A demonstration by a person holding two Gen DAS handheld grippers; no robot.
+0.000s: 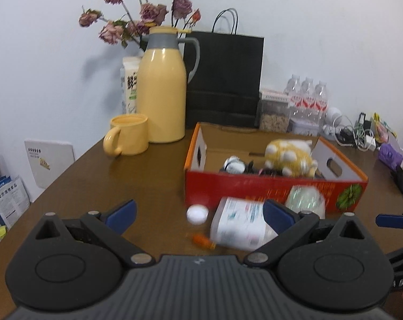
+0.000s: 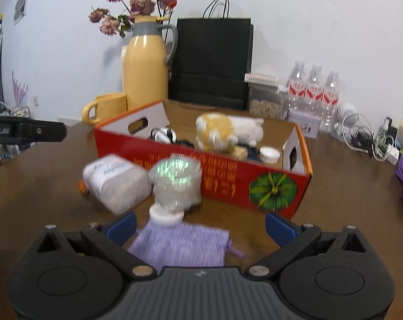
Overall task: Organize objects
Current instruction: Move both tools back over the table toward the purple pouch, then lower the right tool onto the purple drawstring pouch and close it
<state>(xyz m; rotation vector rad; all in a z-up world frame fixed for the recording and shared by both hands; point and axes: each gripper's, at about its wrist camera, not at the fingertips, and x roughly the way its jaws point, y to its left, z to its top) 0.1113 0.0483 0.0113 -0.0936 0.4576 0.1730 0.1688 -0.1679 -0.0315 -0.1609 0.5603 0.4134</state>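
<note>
A red cardboard box [image 1: 254, 190] [image 2: 228, 173] stands open on the brown table, with a yellow and white plush toy [image 1: 289, 157] [image 2: 222, 130] and small items inside. In front of it lie a white labelled bottle [image 1: 241, 225] [image 2: 116, 184] on its side, a clear iridescent jar [image 1: 305, 197] [image 2: 174, 184], a round white lid [image 1: 197, 213] and a small orange item [image 1: 202, 240]. A purple cloth pouch [image 2: 180, 245] lies between my right gripper's fingers. My left gripper [image 1: 198, 213] is open near the bottle. My right gripper [image 2: 200, 225] is open over the pouch.
A yellow thermos [image 1: 162, 88] [image 2: 145, 74] and yellow mug [image 1: 129, 138] [image 2: 105, 108] stand at the back left, by dried roses [image 1: 137, 13]. A black paper bag [image 1: 225, 77] [image 2: 212, 58], water bottles [image 2: 313, 93], a food container [image 1: 274, 112] and cables [image 2: 366, 138] line the back.
</note>
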